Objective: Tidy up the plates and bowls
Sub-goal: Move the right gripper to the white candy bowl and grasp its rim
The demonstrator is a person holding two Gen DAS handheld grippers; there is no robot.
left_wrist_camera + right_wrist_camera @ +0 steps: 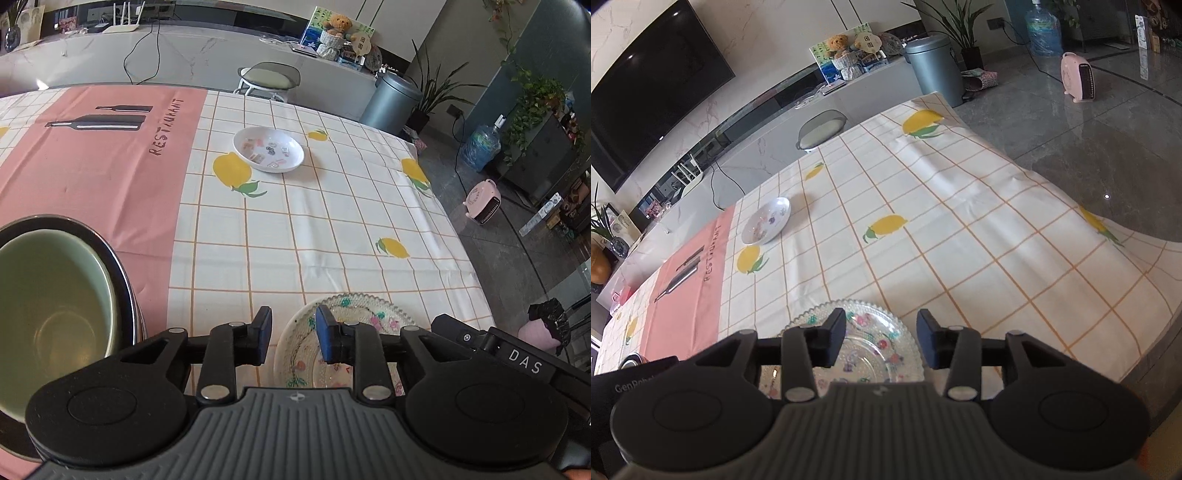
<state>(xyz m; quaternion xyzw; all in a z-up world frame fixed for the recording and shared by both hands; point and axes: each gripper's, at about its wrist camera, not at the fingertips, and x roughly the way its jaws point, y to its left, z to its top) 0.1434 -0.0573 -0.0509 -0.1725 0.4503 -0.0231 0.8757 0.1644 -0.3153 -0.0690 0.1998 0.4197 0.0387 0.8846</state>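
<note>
A clear glass plate with a flower pattern (364, 317) (868, 321) lies flat on the checked tablecloth near the front edge. My left gripper (293, 334) hovers over its left rim, open, its blue pads touching nothing. My right gripper (882, 341) hangs over the plate's middle, open wider and empty; its black body (517, 354) shows in the left wrist view. A green bowl (48, 302) sits nested in a dark metal bowl (122, 266) at the left. Farther back rests a white dish with small pictures (269, 148) (766, 221).
The table's right edge (454, 229) drops to a grey tiled floor with a pink heater (482, 203) (1078, 75). Behind the table stand a stool (267, 79), a grey bin (393, 101) and a long counter (110, 55).
</note>
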